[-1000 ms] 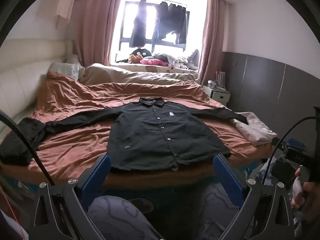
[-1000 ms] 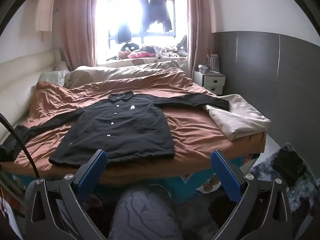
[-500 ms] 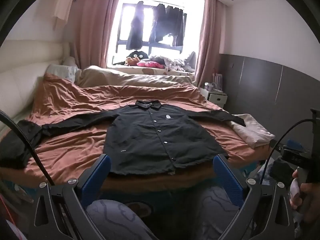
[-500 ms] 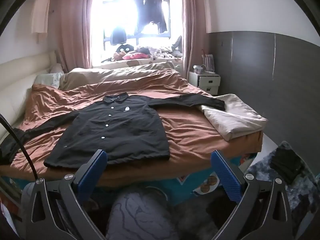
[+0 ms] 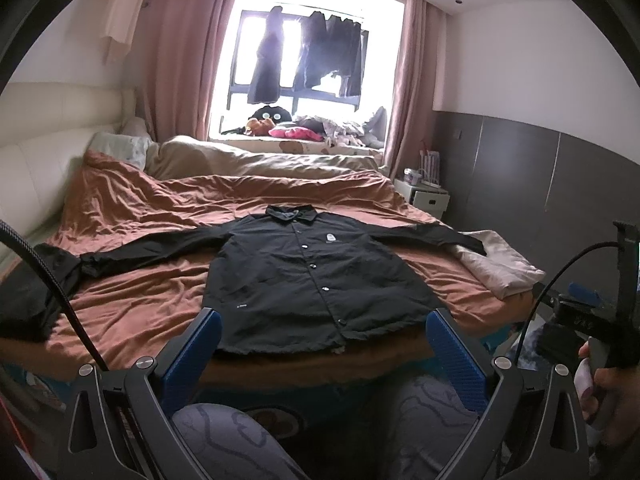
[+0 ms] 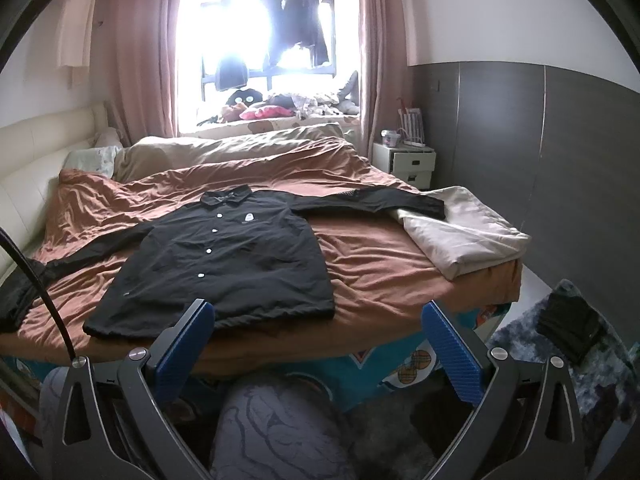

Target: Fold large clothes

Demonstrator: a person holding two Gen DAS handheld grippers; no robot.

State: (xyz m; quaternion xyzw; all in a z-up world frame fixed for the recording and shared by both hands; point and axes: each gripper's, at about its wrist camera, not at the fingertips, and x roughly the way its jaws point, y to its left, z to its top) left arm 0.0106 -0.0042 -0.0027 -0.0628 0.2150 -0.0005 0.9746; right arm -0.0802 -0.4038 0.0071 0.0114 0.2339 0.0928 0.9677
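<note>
Left wrist: black shirt [image 5: 308,280] bears unreadable chest label; left gripper [image 5: 324,354] and right gripper [image 6: 320,348] spread, empty.

Black shirt [image 5: 304,276] flat on brown-sheeted bed [image 5: 132,304]

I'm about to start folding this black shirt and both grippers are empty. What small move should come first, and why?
Probably bring the right gripper to the far sleeve cuff. The black shirt lies flat, buttoned, sleeves spread, and that cuff rests on the folded beige blanket; both grippers are open and short of the bed.
</note>
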